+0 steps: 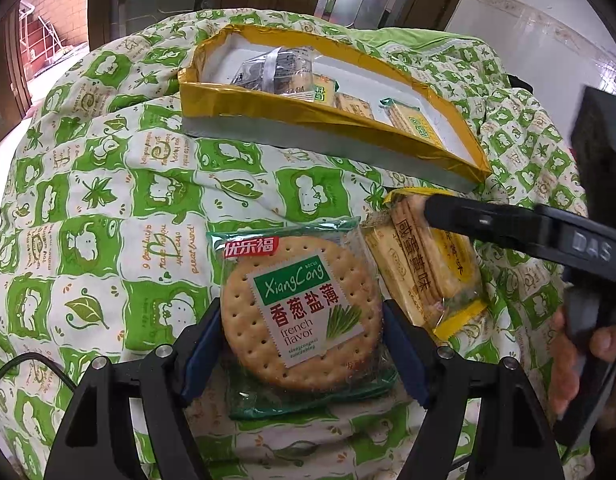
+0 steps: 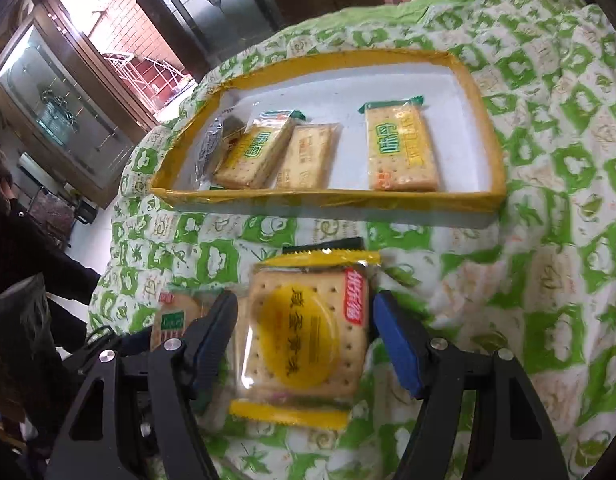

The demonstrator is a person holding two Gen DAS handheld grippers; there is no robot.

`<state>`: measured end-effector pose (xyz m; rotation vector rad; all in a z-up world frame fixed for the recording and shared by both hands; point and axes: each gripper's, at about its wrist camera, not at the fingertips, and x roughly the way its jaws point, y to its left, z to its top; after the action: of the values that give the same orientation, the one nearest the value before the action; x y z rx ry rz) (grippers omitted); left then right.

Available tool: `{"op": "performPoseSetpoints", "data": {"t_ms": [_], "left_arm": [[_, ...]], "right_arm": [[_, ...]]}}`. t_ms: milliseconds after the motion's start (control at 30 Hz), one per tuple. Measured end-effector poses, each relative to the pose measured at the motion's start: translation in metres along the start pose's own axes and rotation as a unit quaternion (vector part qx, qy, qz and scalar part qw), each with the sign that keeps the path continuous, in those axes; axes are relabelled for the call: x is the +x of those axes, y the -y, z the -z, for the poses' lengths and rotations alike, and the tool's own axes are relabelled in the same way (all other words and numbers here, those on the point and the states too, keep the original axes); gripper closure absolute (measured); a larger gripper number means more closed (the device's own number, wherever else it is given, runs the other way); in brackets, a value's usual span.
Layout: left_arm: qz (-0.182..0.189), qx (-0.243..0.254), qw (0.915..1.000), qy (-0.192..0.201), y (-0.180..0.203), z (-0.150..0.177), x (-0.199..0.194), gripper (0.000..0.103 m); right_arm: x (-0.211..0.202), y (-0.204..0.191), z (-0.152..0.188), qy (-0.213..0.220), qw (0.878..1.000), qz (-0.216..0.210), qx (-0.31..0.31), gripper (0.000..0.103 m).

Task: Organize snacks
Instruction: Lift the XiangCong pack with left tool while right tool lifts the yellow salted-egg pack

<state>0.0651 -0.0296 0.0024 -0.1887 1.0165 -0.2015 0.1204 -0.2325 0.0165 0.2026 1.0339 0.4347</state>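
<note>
A round scallion cracker pack (image 1: 300,304) in green-edged clear wrap lies on the green-and-white quilt (image 1: 108,200). My left gripper (image 1: 302,312) is shut on it, one blue pad against each side. To its right, a yellow-edged square cracker pack (image 1: 423,264) is tilted up off the quilt. In the right wrist view this yellow pack (image 2: 304,340) sits between the fingers of my right gripper (image 2: 304,304), which is shut on it. The round pack (image 2: 176,316) shows just left of that gripper. Beyond both stands a yellow-rimmed tray (image 2: 347,200).
The tray's rim (image 1: 292,108) encloses several wrapped cracker packs (image 2: 399,148) and a dark clear-wrapped snack (image 1: 276,68). A hand (image 1: 575,344) holds the right gripper's handle. A dark sleeve (image 2: 36,252) is at the left. A cable (image 1: 28,364) trails over the quilt.
</note>
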Motion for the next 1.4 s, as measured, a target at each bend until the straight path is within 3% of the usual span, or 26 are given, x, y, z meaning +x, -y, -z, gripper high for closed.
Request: {"op": "performPoseSetpoints", "data": {"t_ms": [133, 267, 533, 700, 800, 1100, 1400], "left_arm": [[0.002, -0.002, 1.0, 0.002, -0.004, 0.005, -0.007, 0.023], [0.012, -0.004, 0.9999, 0.005, -0.009, 0.014, -0.014, 0.023], [0.006, 0.003, 1.0, 0.003, -0.008, 0.019, -0.012, 0.023], [0.0, 0.007, 1.0, 0.0, -0.005, 0.015, -0.01, 0.023], [0.012, 0.002, 0.9999, 0.001, -0.005, 0.01, -0.013, 0.023], [0.043, -0.044, 0.9979, 0.021, -0.028, -0.021, -0.042, 0.024], [0.053, -0.062, 0.9962, 0.032, -0.039, -0.055, -0.059, 0.024]], "right_arm": [[0.017, -0.011, -0.001, -0.031, 0.999, 0.009, -0.02, 0.031], [0.016, -0.034, 0.01, -0.024, 0.996, 0.039, -0.082, 0.033], [0.018, -0.052, 0.025, -0.031, 0.992, 0.025, -0.117, 0.034], [0.014, -0.045, 0.031, -0.038, 0.993, 0.029, -0.105, 0.034], [0.005, -0.039, 0.028, -0.02, 0.995, 0.031, -0.096, 0.035], [-0.026, 0.007, 0.005, 0.048, 0.999, 0.007, 0.008, 0.035], [-0.04, 0.017, 0.0, 0.076, 0.997, 0.0, 0.025, 0.035]]}}
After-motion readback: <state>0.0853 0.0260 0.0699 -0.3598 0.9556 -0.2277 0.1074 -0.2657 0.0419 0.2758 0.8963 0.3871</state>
